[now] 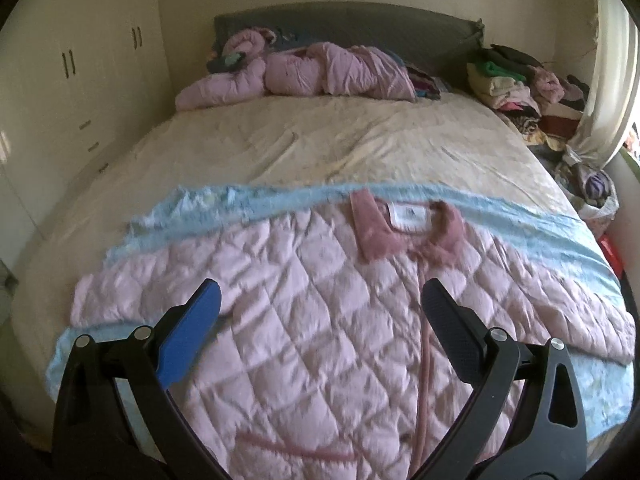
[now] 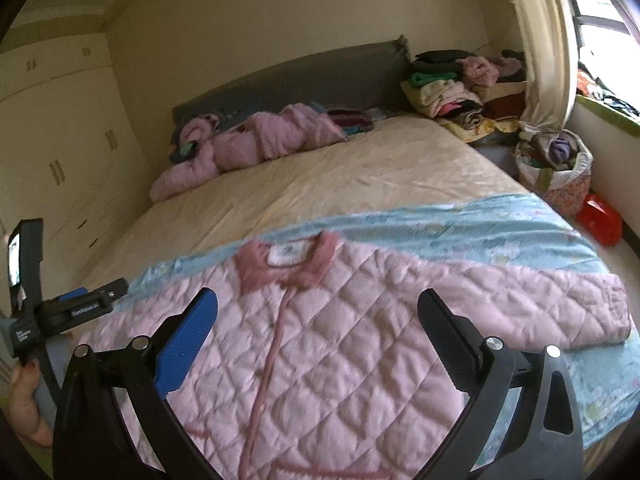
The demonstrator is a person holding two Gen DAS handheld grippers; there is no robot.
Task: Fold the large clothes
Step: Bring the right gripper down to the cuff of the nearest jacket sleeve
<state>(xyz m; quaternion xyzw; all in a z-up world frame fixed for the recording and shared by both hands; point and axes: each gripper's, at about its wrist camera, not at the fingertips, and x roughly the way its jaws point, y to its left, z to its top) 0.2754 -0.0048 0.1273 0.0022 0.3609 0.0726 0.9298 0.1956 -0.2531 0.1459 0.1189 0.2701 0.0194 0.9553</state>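
Jacket: pink quilted jacket [image 1: 320, 320] is laid flat, front side up, at the foot end of the bed, sleeves spread toward 3 and 9 o'clock; the darker pink collar [image 1: 404, 232] with a white label is seen toward 12 o'clock, and the front closure runs down the middle toward 6 o'clock.
Blanket: light blue blanket [image 1: 520, 220] is spread beneath the jacket, its edge showing beyond the collar and both sleeves.
Bed: cream mattress cover [image 1: 320, 140] is exposed between the blanket and the grey headboard [image 1: 340, 20].
Left gripper: left gripper [image 1: 320, 304] is held above the jacket's chest, fingers spread wide apart with nothing between them; a blue pad is seen at 8 o'clock and a black pad at 4 o'clock.
Right gripper: right gripper [image 2: 318, 306] is likewise spread wide, empty, held over the jacket's front; contact with the fabric cannot be told.
Head of bed: second pink quilted garment [image 1: 304, 72] is left crumpled at 12 o'clock.
Stack: folded clothes pile [image 2: 448, 88] is seen at 1 o'clock beside the headboard.
Floor side: fabric basket [image 2: 556, 172] and red object [image 2: 600, 216] are seen at 3 o'clock in the right wrist view.
Wall: white wardrobe [image 1: 80, 80] is seen at 10 o'clock.
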